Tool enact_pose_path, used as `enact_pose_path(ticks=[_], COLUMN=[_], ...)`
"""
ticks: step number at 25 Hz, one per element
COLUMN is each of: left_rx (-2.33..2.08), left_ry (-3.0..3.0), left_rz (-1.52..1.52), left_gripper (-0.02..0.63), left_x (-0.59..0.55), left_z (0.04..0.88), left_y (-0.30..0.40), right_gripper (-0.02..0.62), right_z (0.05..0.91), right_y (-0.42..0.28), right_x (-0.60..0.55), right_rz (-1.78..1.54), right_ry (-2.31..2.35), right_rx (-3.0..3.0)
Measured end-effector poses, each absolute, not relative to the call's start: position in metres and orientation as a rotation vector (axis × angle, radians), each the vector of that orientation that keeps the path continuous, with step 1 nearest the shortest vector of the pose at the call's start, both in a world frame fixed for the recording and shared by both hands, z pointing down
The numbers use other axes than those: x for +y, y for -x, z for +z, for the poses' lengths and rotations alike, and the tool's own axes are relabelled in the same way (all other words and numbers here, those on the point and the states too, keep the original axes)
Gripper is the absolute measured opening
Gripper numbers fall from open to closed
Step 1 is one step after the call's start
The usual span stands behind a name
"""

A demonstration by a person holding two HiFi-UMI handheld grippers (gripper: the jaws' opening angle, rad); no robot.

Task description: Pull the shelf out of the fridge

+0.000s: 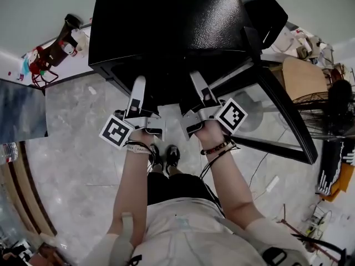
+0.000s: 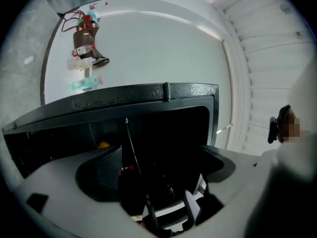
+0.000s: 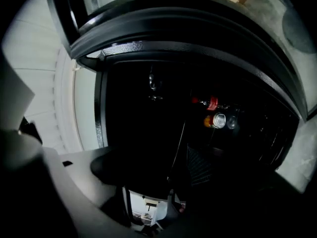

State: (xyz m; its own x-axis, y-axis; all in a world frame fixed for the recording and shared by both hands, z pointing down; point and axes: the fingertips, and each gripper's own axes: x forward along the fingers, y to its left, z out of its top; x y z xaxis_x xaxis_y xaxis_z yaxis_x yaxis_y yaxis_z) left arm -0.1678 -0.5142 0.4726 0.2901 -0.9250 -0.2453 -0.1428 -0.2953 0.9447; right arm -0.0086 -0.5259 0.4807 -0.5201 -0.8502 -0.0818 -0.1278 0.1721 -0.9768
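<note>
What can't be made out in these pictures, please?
Shelf: head view, hidden under the fridge top; gripper views, lost in the dark interior.
Left gripper and right gripper: grip on anything, too dark.
Items inside: right gripper view, too small to name.

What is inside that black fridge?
Inside the black fridge, the right gripper view shows a red cap, something orange and shiny round ends, perhaps bottles or cans. The rest is too dark to make out.

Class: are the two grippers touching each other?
Apart. The head view shows a plain gap of dark fridge between the left gripper and the right gripper.
</note>
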Motion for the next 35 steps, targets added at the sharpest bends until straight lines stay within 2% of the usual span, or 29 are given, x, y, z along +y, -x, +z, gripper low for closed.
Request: enact_pose_path(ticks=[8,20,35], left_rx=[-0.962,-1.026,-1.1], left_ry=[-1.416,-1.388,-1.35], left_rz=[-1.337,-1.352,-1.338], left_gripper=[0.457,0.456,0.435], left_x=[-0.544,-0.584,-0.619], left_z=[0.497,0.523,0.538], left_y=[0.191,0.184,0.177], right_gripper=[0.334,0.334,0.331], right_z=[0.516,0.548,0.547], right_y=[0.007,-0.008,-0.013], right_x=[-0.559,-0.608,-0.641], right_rz=[-1.407,-1.357,-1.284], right_ry=[0.995,1.072,1.074], right_rx=[1.691,1.649,1.562])
